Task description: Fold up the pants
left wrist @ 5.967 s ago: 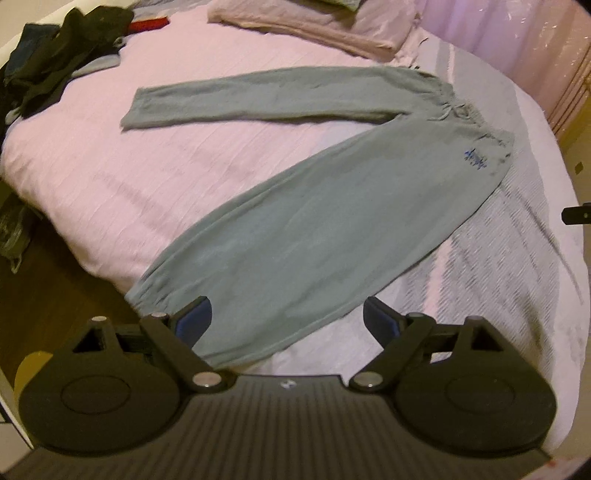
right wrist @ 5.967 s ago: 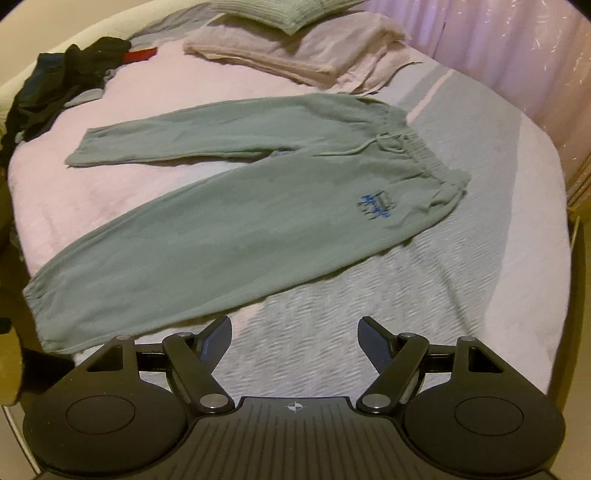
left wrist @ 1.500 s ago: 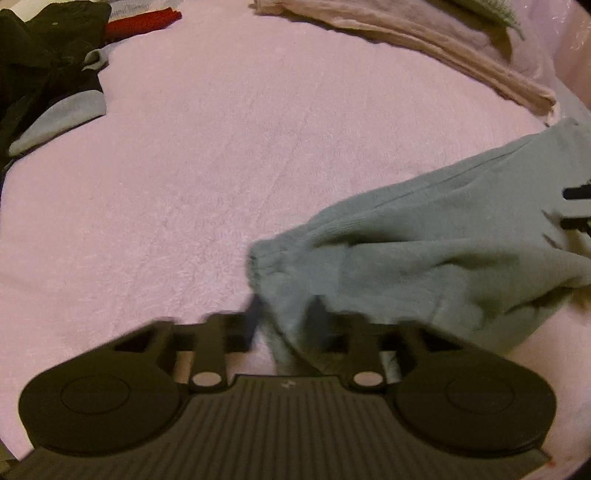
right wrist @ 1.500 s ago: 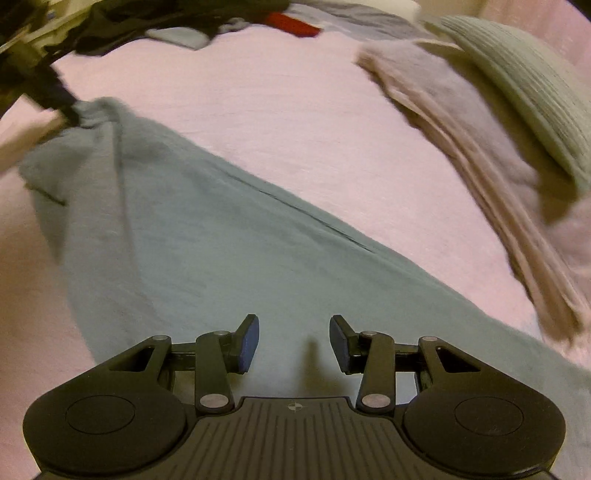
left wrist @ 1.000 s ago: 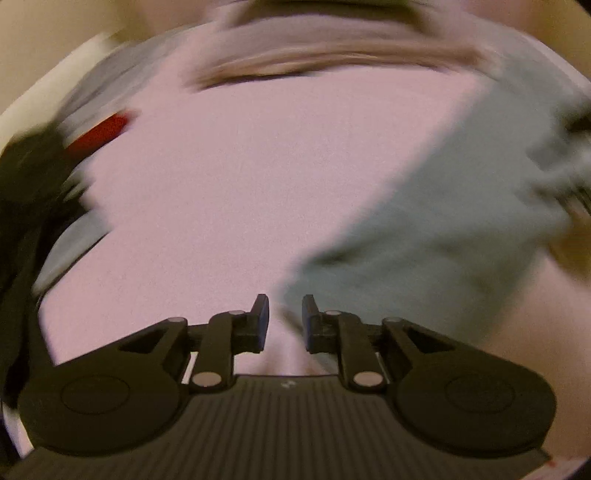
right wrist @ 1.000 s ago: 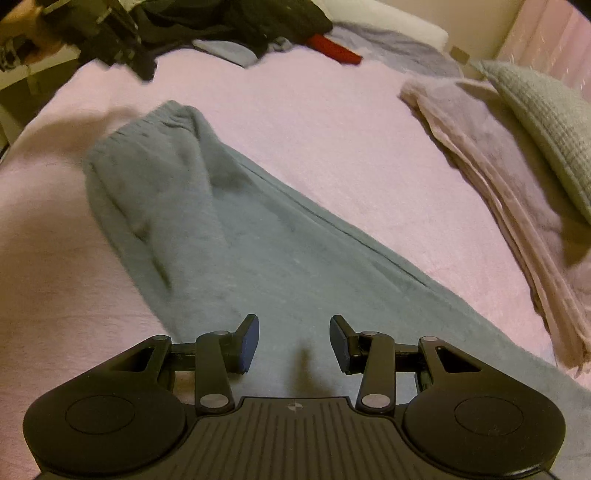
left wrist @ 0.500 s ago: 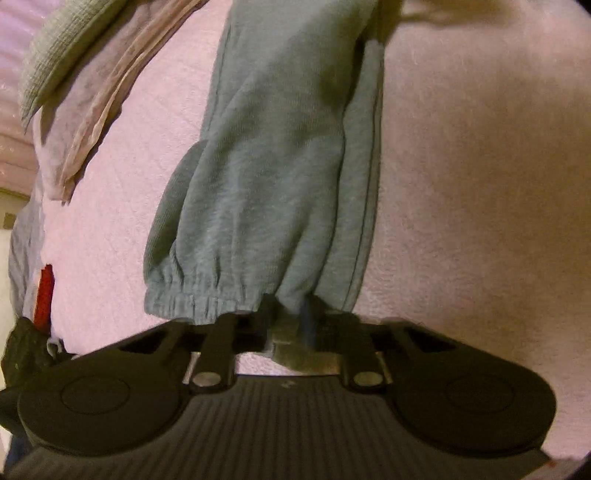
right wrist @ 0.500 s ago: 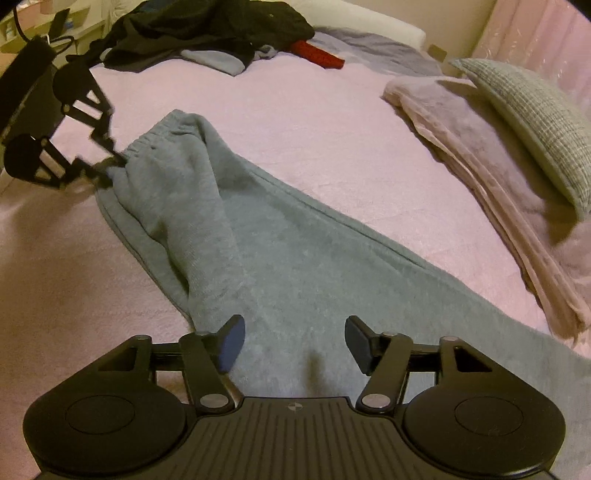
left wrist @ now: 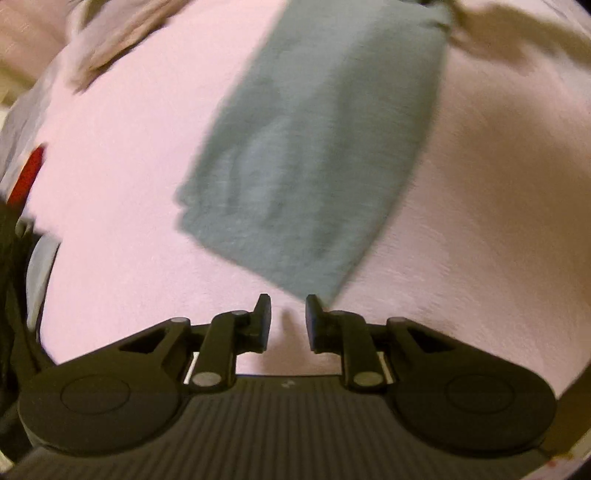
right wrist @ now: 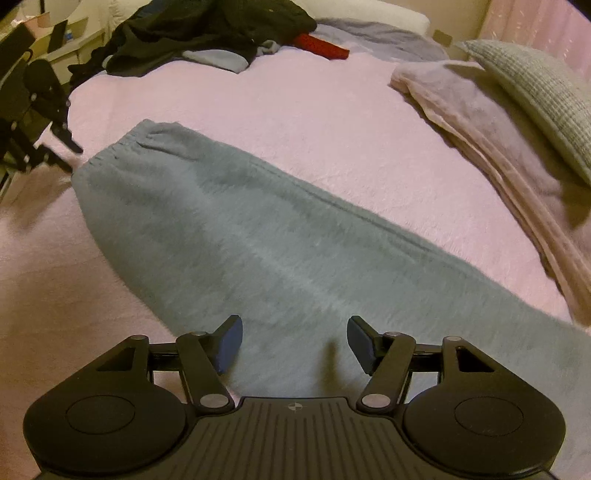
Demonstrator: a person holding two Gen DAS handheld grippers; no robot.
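The grey-green pants (right wrist: 280,251) lie flat on the pink bedspread (right wrist: 332,122), running from the cuffs (right wrist: 140,147) at the left down to the lower right. My right gripper (right wrist: 295,343) hovers open over the pants' middle, holding nothing. My left gripper (right wrist: 72,155) is at the left edge, just off the cuffs. In the blurred left wrist view the pants (left wrist: 314,147) end just beyond my left gripper (left wrist: 288,317), whose fingers stand slightly apart with only bedspread between them.
A pile of dark clothes (right wrist: 207,33) and a red item (right wrist: 321,44) lie at the far side of the bed. A folded pinkish blanket (right wrist: 498,147) and a knitted pillow (right wrist: 535,92) sit to the right.
My left gripper has let go of the cuff it held half a second ago and backed off. The leg now lies flat. My right gripper has opened a little wider.
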